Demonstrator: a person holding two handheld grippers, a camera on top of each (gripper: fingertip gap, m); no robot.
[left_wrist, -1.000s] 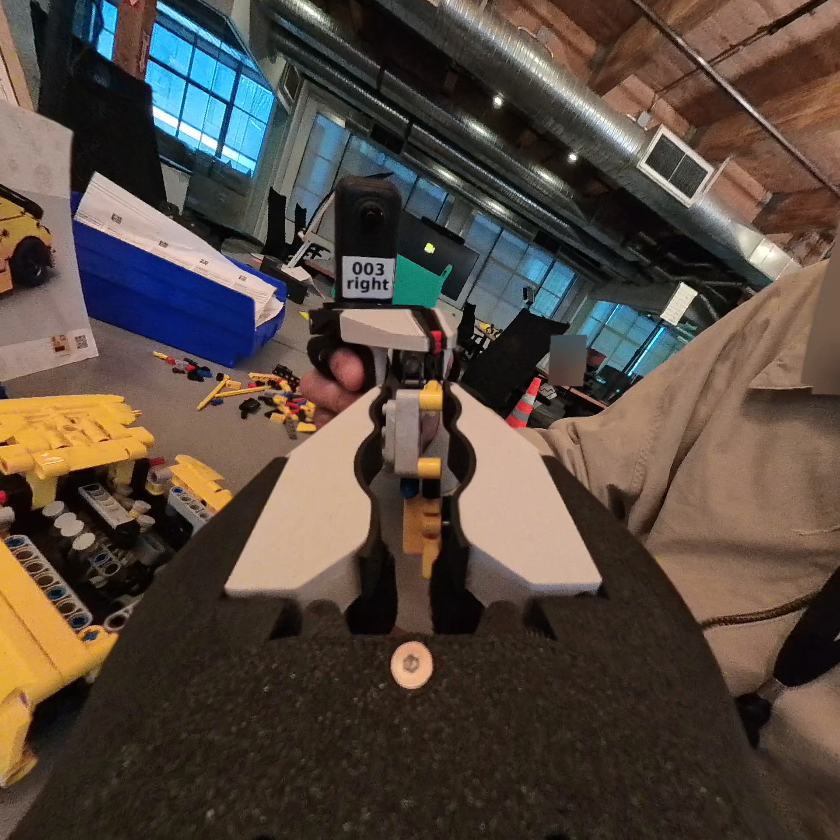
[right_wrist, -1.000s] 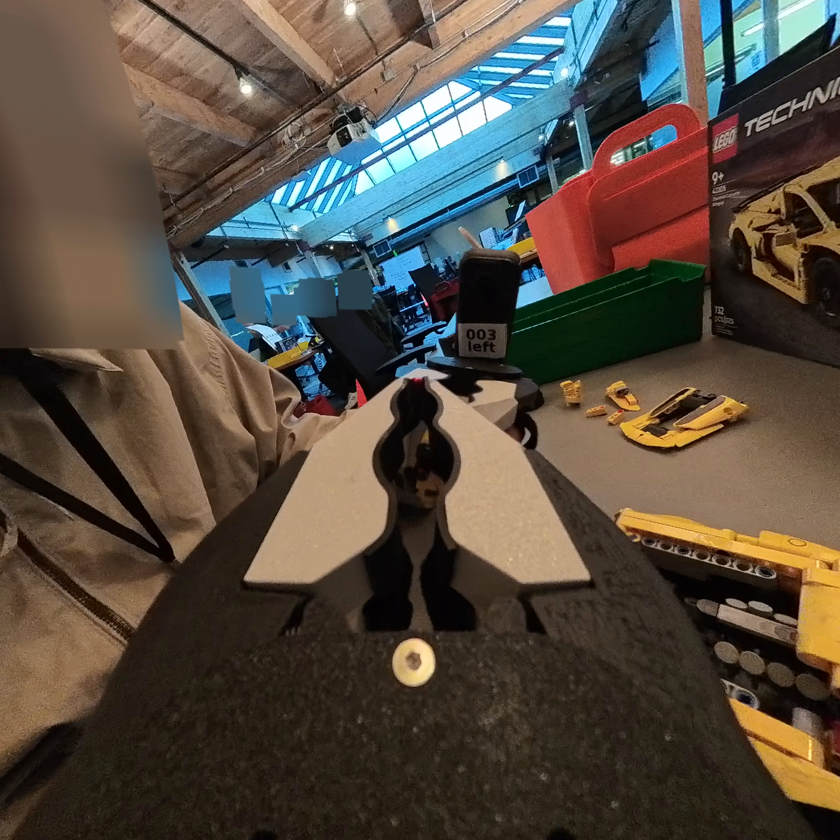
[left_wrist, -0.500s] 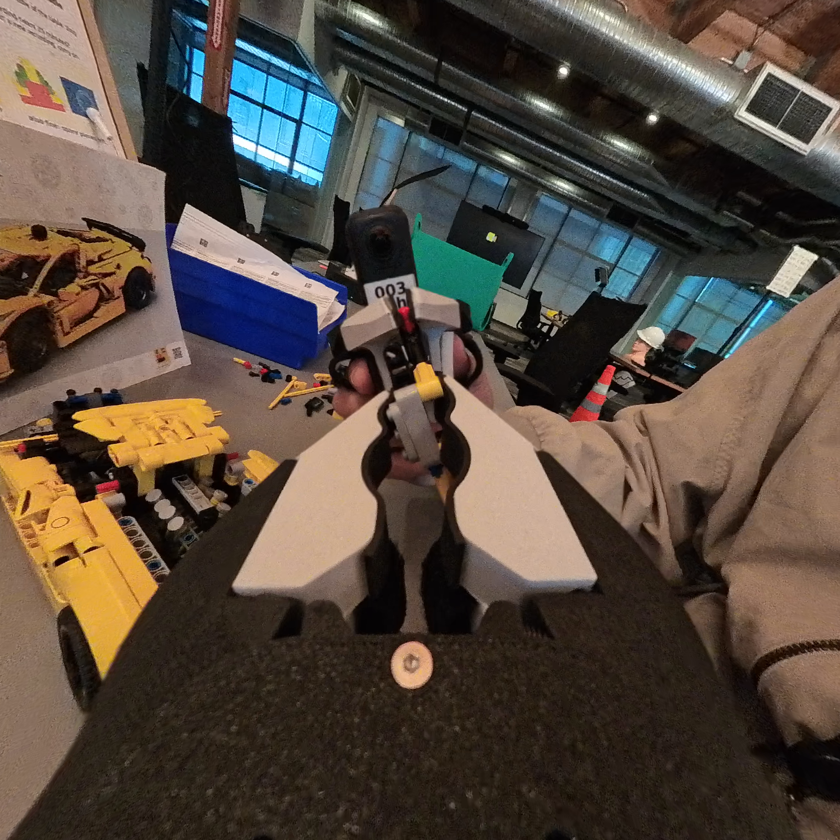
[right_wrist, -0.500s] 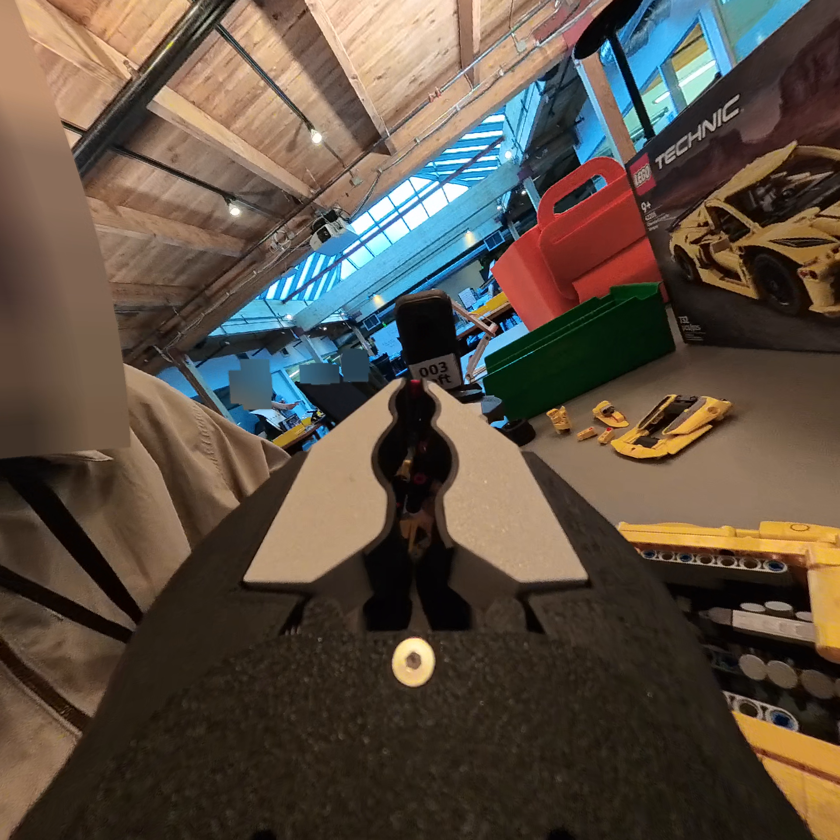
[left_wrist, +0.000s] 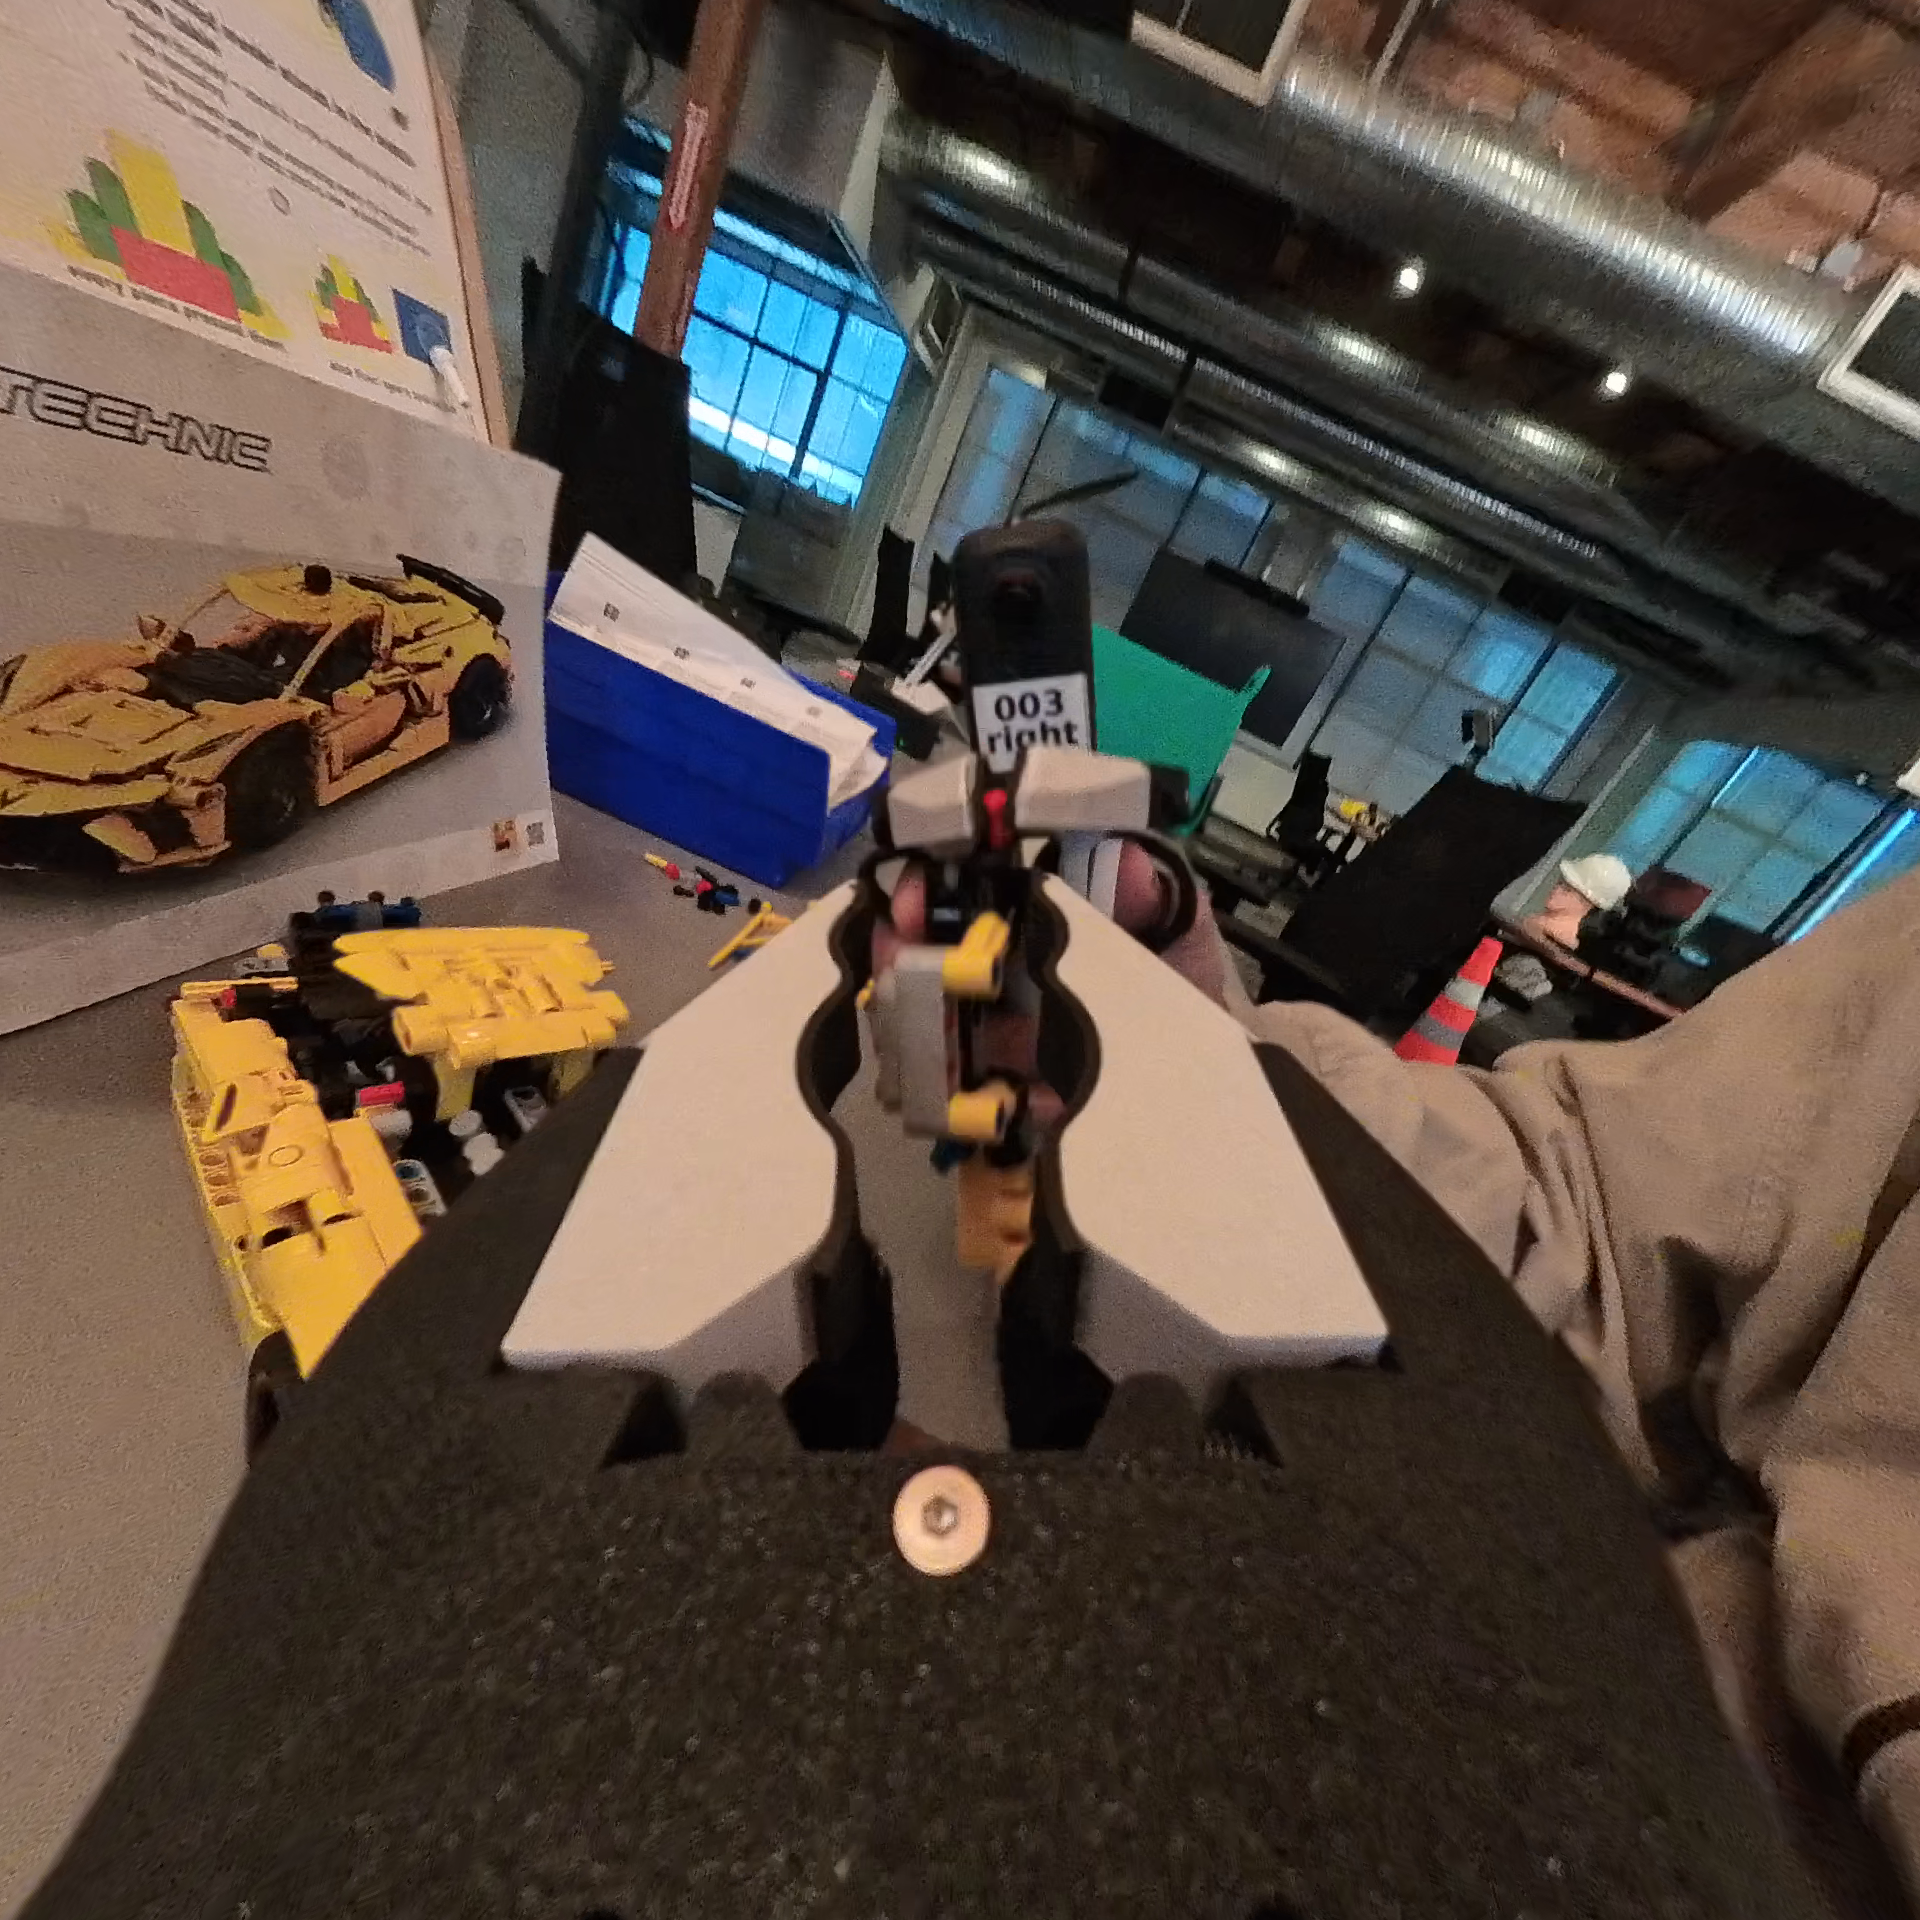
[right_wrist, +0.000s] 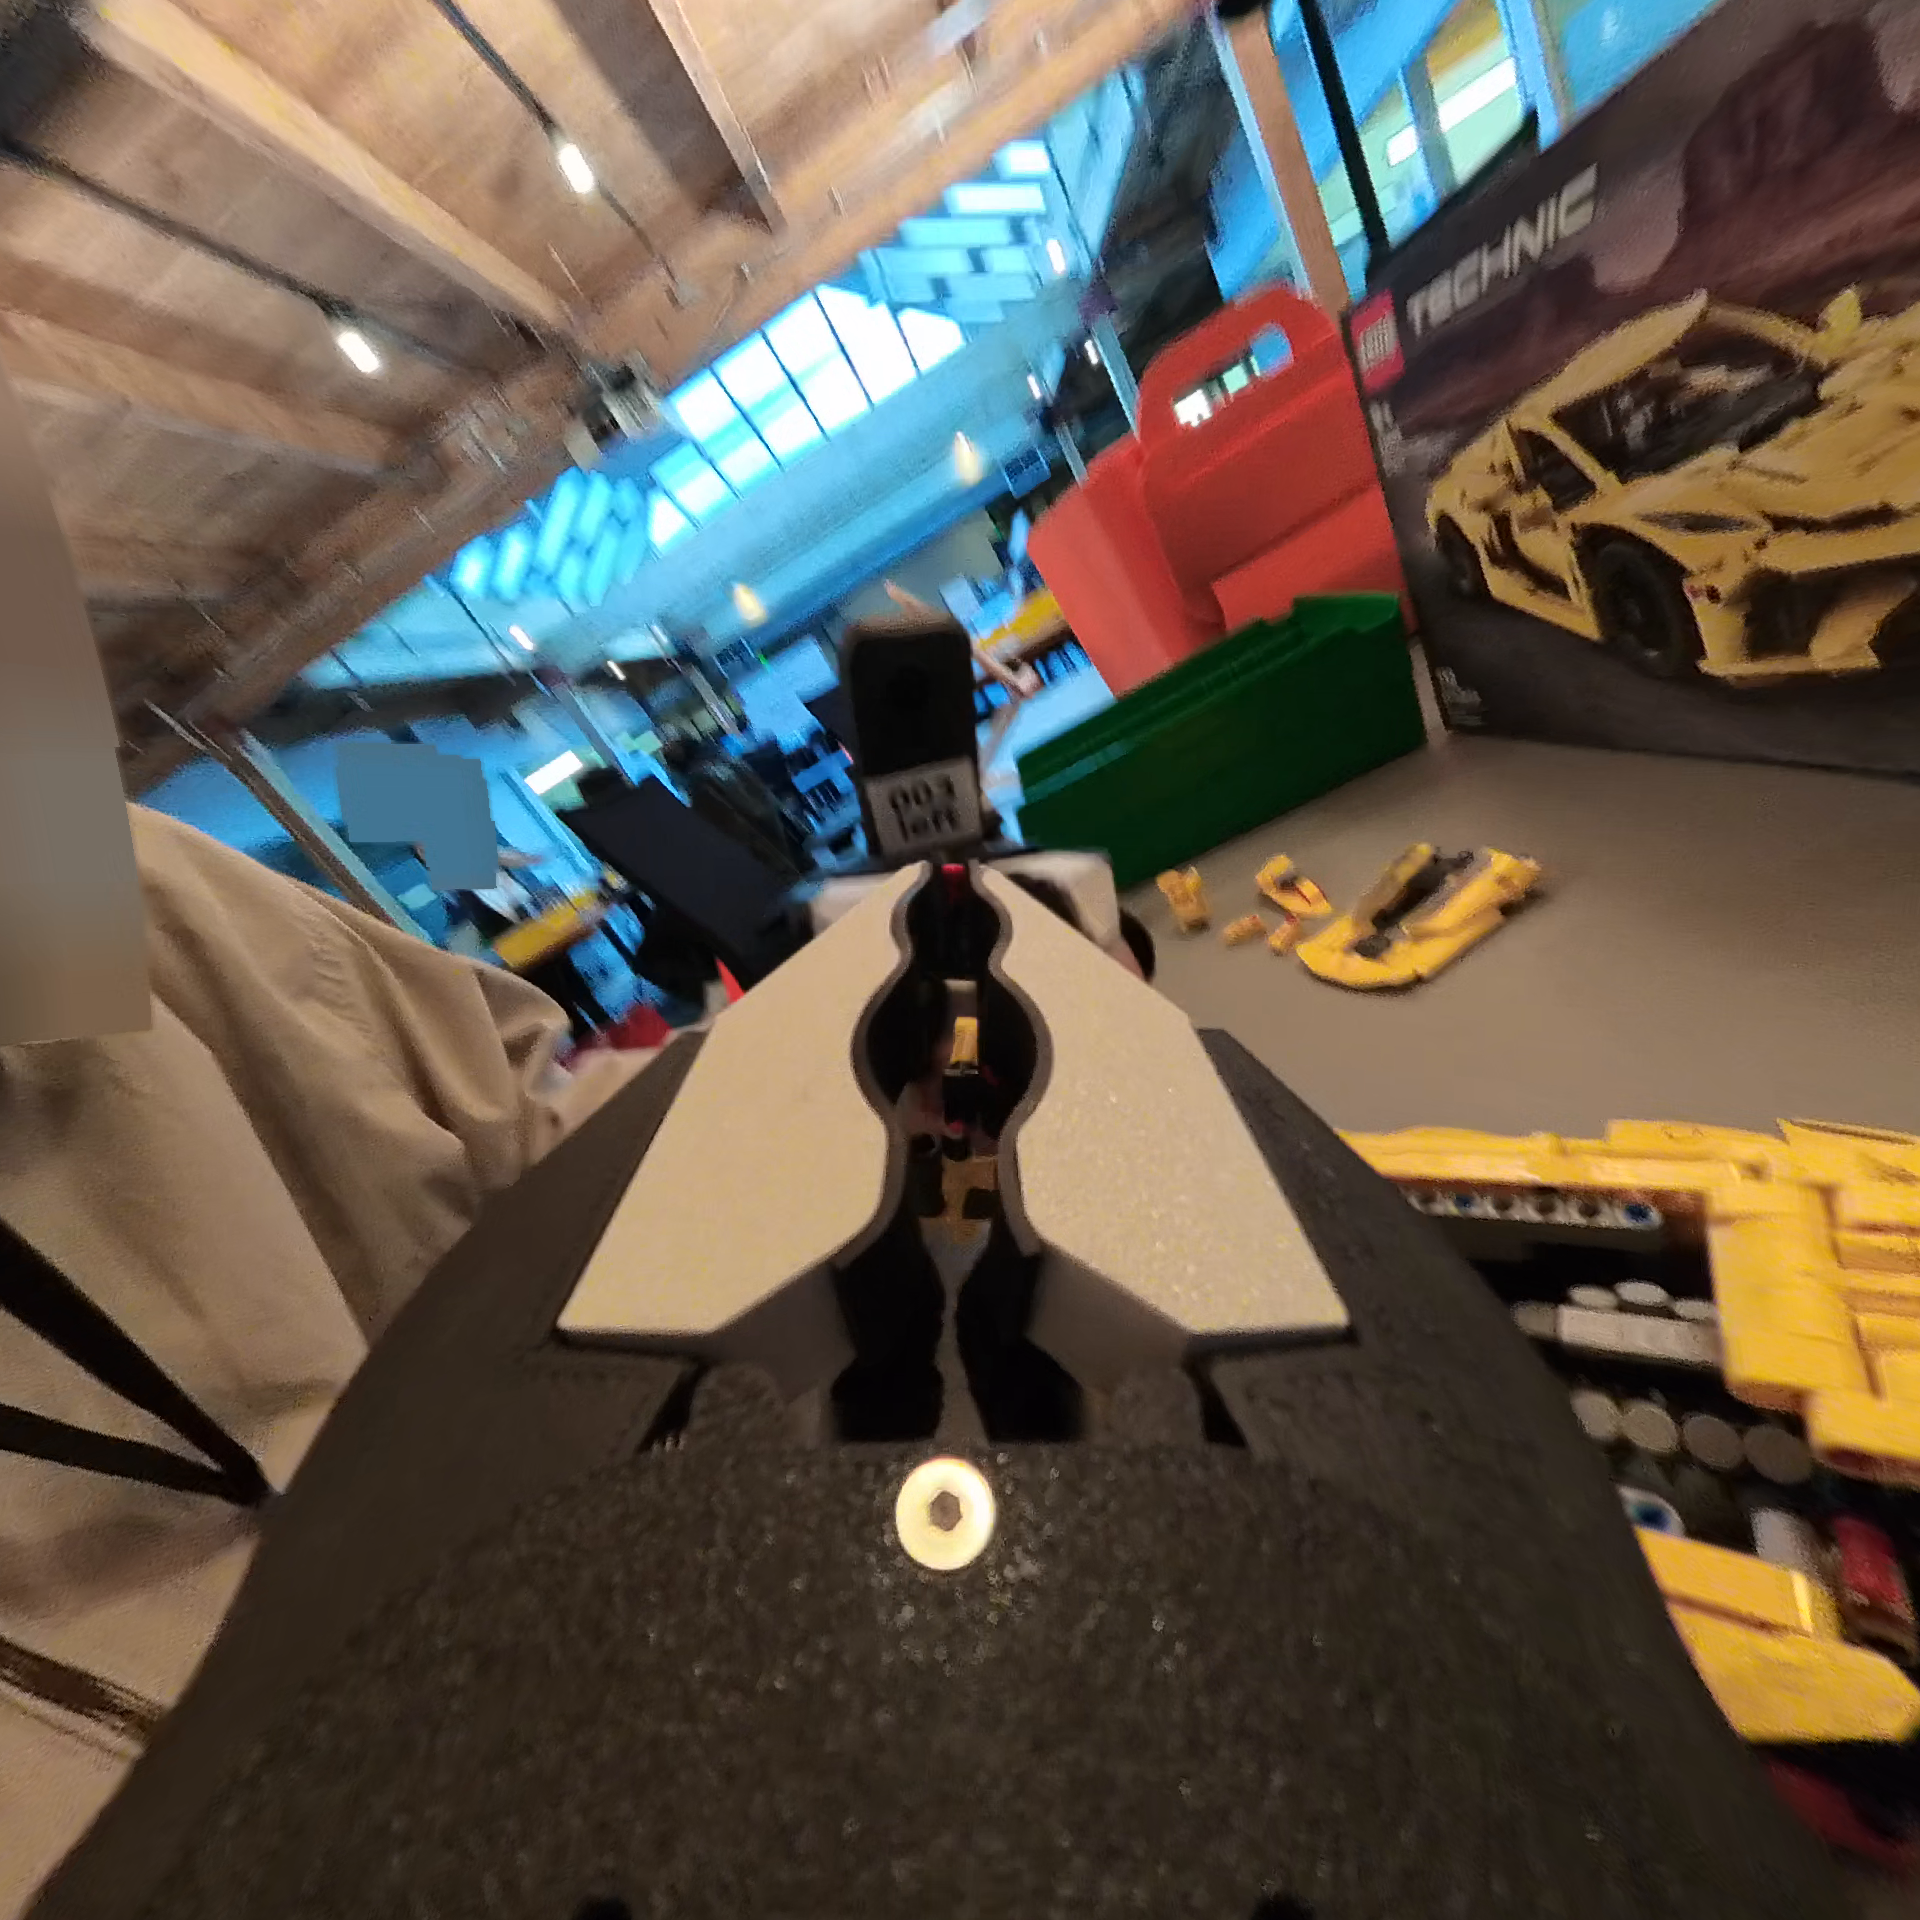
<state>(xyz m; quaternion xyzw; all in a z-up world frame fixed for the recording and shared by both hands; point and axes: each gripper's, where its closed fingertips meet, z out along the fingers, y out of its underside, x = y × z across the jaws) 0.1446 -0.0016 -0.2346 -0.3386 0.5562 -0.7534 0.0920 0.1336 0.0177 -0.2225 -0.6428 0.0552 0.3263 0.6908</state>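
My left gripper (left_wrist: 951, 904) is shut on a small brick assembly (left_wrist: 920, 1039) of a grey beam, yellow connectors and black parts, held in the air above the table. My right gripper (left_wrist: 997, 816) faces it from the far side, tip to tip, pinching a red piece at the assembly's far end. In the right wrist view my right gripper (right_wrist: 953, 883) is shut, with the same assembly (right_wrist: 961, 1174) showing yellow, black and red between its fingers. The left gripper's black camera block (right_wrist: 912, 707) stands just behind the tips. This view is blurred.
A partly built yellow car (left_wrist: 343, 1091) lies on the grey table, and also shows at the right in the right wrist view (right_wrist: 1766, 1247). Behind stand a boxed set with a yellow car picture (right_wrist: 1662, 468), a blue bin (left_wrist: 696, 748), a green bin (right_wrist: 1226, 748), a red container (right_wrist: 1226, 499), yellow panels (right_wrist: 1413, 914) and loose pieces (left_wrist: 717, 894). A beige sleeve (left_wrist: 1610, 1247) is at the right.
Both grippers stay closed together on the assembly while both views swing and tilt. The assembly has turned between the fingers, and more of the table and box shows now.
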